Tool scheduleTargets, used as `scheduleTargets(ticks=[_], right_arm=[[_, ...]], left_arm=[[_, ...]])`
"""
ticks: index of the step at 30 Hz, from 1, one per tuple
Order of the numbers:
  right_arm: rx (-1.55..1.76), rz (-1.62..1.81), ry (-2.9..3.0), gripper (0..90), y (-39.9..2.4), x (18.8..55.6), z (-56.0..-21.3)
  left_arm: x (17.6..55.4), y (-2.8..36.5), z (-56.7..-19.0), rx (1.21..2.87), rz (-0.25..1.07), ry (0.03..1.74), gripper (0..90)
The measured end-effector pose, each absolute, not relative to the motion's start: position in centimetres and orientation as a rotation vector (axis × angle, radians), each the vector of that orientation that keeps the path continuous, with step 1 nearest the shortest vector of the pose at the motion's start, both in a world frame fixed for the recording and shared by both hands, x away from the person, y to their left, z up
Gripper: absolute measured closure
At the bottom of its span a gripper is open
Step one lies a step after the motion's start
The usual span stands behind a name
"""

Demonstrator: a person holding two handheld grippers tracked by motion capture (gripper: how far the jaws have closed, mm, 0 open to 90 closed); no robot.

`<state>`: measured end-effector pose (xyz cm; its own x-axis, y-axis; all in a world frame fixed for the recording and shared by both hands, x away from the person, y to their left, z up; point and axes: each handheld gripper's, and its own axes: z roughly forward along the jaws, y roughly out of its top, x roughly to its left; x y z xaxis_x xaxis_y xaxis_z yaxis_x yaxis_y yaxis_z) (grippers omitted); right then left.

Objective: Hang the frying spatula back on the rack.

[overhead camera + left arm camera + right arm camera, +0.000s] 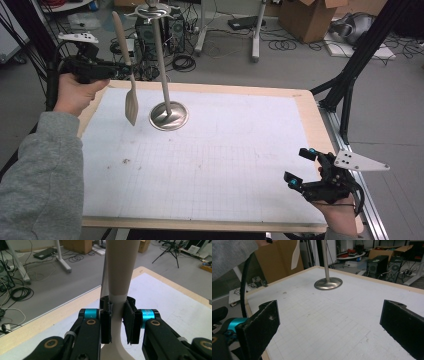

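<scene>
Nearest the high view's camera, a grey sleeve (37, 175) enters at lower left, and at lower right the right gripper (300, 167) rests low at the near right edge of the table (305, 107), over its white gridded sheet (200, 160); the right gripper view shows its two black jaws spread wide with nothing between them. Farther off, beyond the far left corner of the table, the left gripper (122, 70) is held above the tabletop, jaws pressed together on the pale spatula (131, 102) — the left gripper view shows both pads (106, 326) clamping its narrow neck. Its blade hangs downward, clear of the sheet, and its handle rises upward. Just beside it, apart from it, stands a metal stand (169, 116) — round base on the sheet, slender pole upright.
</scene>
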<state>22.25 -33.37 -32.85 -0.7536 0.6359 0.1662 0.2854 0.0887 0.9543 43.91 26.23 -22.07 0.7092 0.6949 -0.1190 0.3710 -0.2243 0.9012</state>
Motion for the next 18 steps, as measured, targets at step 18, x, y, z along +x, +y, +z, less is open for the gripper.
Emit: scheduleTargets(ticks=[18], right_arm=[[0.918,1.725,2.06,1.4,-33.77,22.16,-32.63]], left_arm=[[44.28,25.74,-21.91,1.86,0.379,0.855,77.2]])
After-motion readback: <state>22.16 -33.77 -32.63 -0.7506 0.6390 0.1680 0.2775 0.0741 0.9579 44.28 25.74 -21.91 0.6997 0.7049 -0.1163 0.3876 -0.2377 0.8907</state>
